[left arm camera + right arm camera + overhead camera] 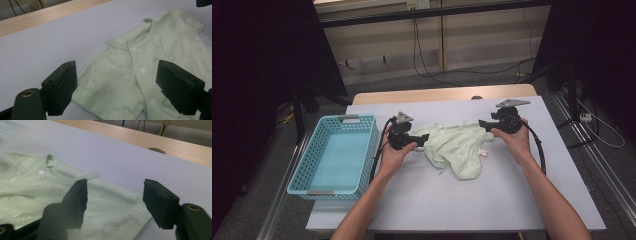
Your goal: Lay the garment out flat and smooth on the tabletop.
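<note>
Garment [455, 148]: pale green baby top with snap buttons and a faint print, laid crumpled at the centre of the high view, on the counter [492, 200]. The neckline is seen at the upper right of the left gripper view [140, 42] and at the left of the right gripper view [62, 176].

Left gripper [404, 136]: held at the garment's left edge in the high view. Its jaws are seen spread wide over the cloth in the left gripper view; nothing is gripped.

Right gripper [492, 125]: held at the garment's upper right corner in the high view. Its jaws are seen parted above the cloth's edge in the right gripper view, pads clear of the fabric.

Basket [372, 145]: light blue, perforated, placed at the left of the high view, just beside the left forearm.

Counter: covered in pale lilac, with a wooden strip along the far edge.
</note>
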Available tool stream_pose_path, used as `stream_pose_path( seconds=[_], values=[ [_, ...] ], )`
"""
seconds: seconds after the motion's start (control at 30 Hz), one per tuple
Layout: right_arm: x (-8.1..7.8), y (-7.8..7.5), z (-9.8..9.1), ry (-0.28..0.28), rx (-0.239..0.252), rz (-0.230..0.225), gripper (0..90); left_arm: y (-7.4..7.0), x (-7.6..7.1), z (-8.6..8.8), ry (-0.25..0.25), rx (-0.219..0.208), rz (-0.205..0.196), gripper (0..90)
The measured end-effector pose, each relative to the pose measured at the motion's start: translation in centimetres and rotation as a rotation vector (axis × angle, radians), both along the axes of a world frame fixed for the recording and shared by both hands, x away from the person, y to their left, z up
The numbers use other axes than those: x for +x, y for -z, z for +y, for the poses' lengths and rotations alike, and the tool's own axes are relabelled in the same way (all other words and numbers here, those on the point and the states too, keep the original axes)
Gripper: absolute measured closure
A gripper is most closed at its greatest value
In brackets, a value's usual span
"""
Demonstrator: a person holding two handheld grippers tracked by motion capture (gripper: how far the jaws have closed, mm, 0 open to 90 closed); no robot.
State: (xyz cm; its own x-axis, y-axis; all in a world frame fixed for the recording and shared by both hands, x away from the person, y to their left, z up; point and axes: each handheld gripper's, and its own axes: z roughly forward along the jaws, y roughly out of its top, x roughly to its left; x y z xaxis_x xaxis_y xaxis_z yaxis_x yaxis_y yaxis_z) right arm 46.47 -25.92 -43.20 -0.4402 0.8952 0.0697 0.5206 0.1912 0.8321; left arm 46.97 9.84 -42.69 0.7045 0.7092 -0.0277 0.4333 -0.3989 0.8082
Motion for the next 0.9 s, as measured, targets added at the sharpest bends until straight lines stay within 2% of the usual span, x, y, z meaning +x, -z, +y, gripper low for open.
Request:
stream_pose_path(
  seconds=[0.07,0.2,0.3,0.33,0.37,0.47,0.53,0.6,0.7,0.77,0.87,0.9],
  values=[
    [-0.7,-0.2,0.3,-0.011,0.004,-0.006,30.1,0.1,-0.9,-0.3,0.016,-0.003,0.007,15.4],
    [-1.9,-0.2,0.7,-0.029,-0.01,-0.002,23.9,0.3,-2.0,-0.6,0.02,0.029,0.039,9.3],
    [-3.0,-0.3,0.9,-0.053,-0.012,0.006,18.3,0.0,-2.9,-0.5,0.026,0.021,0.019,9.9],
    [-3.3,-0.4,0.9,-0.06,-0.011,0.009,17.5,-0.2,-3.3,-0.4,0.029,0.002,0.025,9.2],
    [-3.7,-0.5,1.0,-0.088,-0.01,0.016,17.1,-0.3,-3.5,-0.3,0.038,0.0,0.03,7.4],
    [-4.9,-0.9,1.3,-0.114,-0.019,0.006,14.1,-0.7,-4.4,0.0,0.092,-0.015,0.003,5.0],
    [-5.7,-1.1,1.5,-0.123,-0.008,0.002,13.8,-0.8,-4.9,0.1,0.096,-0.004,-0.005,5.0],
    [-6.4,-1.2,1.6,-0.131,-0.007,-0.002,13.3,-0.8,-5.5,0.3,0.093,-0.014,-0.02,5.0],
    [-7.3,-1.3,2.0,-0.151,-0.009,-0.005,13.3,-1.0,-6.2,0.5,0.095,-0.022,-0.013,5.7],
    [-7.9,-1.4,2.2,-0.172,-0.008,-0.004,14.5,-1.2,-6.6,0.8,0.088,-0.024,-0.022,8.5],
    [-9.0,-1.8,2.7,-0.196,-0.019,-0.016,14.9,-1.6,-7.3,1.4,0.09,0.0,-0.043,7.5],
    [-9.2,-1.9,2.7,-0.197,-0.016,-0.017,15.2,-1.6,-7.6,1.5,0.092,-0.005,-0.042,6.9]
  ],
)
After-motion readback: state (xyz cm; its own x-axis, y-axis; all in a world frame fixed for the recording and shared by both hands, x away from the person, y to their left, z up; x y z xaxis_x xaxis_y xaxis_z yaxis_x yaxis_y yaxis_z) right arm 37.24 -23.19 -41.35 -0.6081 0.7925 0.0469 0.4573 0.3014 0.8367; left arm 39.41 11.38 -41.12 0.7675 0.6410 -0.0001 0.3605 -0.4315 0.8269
